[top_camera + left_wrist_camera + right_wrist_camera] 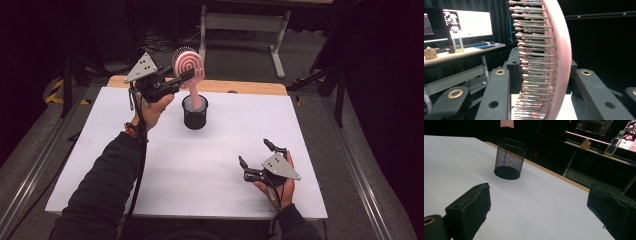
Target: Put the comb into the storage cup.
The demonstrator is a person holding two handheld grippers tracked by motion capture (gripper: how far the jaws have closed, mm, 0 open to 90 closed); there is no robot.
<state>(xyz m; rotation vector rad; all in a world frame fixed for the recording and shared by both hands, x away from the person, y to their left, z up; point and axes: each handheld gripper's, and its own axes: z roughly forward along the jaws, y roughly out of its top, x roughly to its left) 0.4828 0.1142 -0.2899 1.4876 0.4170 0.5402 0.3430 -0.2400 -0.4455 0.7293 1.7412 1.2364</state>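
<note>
At the near edge of the white table [100, 190], the right gripper [256, 161] rests low in the person's hand, its jaws spread wide with nothing between them, pointed across the bare surface toward the middle of the table. Farther out, near the table's centre and toward its far side, stands a black mesh cup [195, 112], upright and well apart from that idle tool. Above the cup, the left gripper [186, 76] is raised off the table and closed on a pink hairbrush [188, 62]; seen along its own jaws, the two black arms press against either side of the brush head, bristles [534, 62] facing one arm and the smooth pink back against the other. The brush is held nearly upright, its round head uppermost and its handle [195, 97] reaching down into the mouth of the cup; whether the handle's end touches the bottom cannot be told. By the look of it, the brush is either going into the cup or coming out of it, and the pictures do not settle which. If going in, the next move calls for a steady lowering and a gentle release so the light cup does not tip. Beyond the table lie a dark floor and a desk with lit screens [466, 22].
</note>
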